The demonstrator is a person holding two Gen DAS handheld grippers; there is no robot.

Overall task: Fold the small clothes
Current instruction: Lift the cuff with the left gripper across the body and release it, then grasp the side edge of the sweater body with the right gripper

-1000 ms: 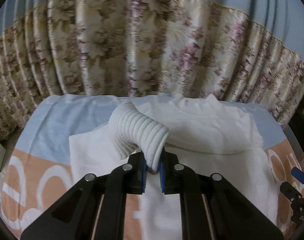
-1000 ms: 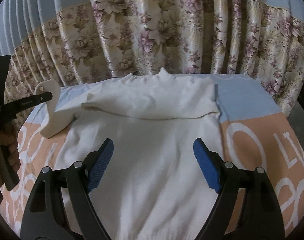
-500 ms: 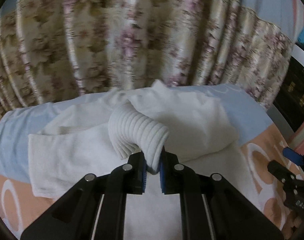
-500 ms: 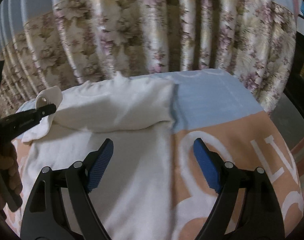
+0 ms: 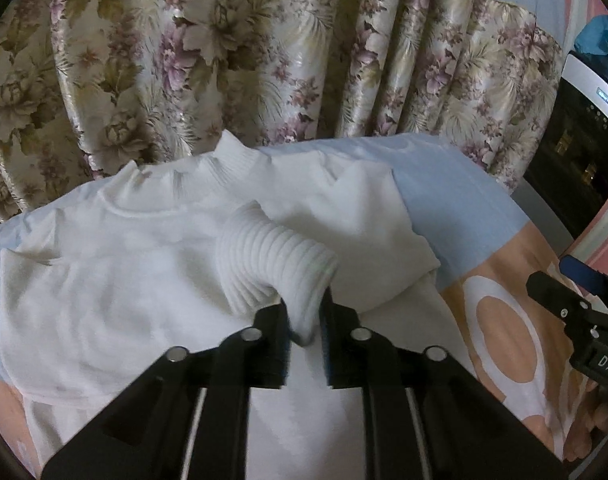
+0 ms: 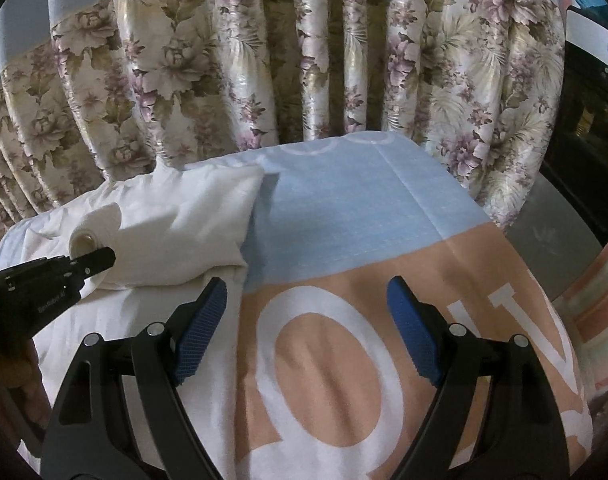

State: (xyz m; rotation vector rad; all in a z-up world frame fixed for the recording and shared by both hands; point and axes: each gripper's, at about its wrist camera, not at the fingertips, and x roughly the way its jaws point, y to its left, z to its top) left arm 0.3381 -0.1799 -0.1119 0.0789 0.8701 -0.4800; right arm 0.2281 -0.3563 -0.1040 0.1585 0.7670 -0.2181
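Note:
A small white sweater (image 5: 116, 272) lies on the table with its collar (image 5: 236, 156) toward the curtain and its right sleeve folded across the chest. My left gripper (image 5: 305, 316) is shut on the ribbed cuff (image 5: 276, 264) of the left sleeve and holds it over the chest. The cuff (image 6: 92, 236) and left gripper (image 6: 100, 260) also show at the left of the right wrist view. My right gripper (image 6: 304, 320) is open and empty, above the sweater's right edge (image 6: 224, 236) and the cloth.
A blue and orange cloth (image 6: 355, 216) with white letters covers the table. A floral curtain (image 5: 264, 48) hangs right behind it. A dark appliance (image 5: 575, 152) stands at the right. The right gripper (image 5: 575, 296) shows at the right edge of the left wrist view.
My left gripper has carried the cuff rightward across the sweater, so the left sleeve now lies over the chest. My right gripper has moved right, off the sweater, still open.

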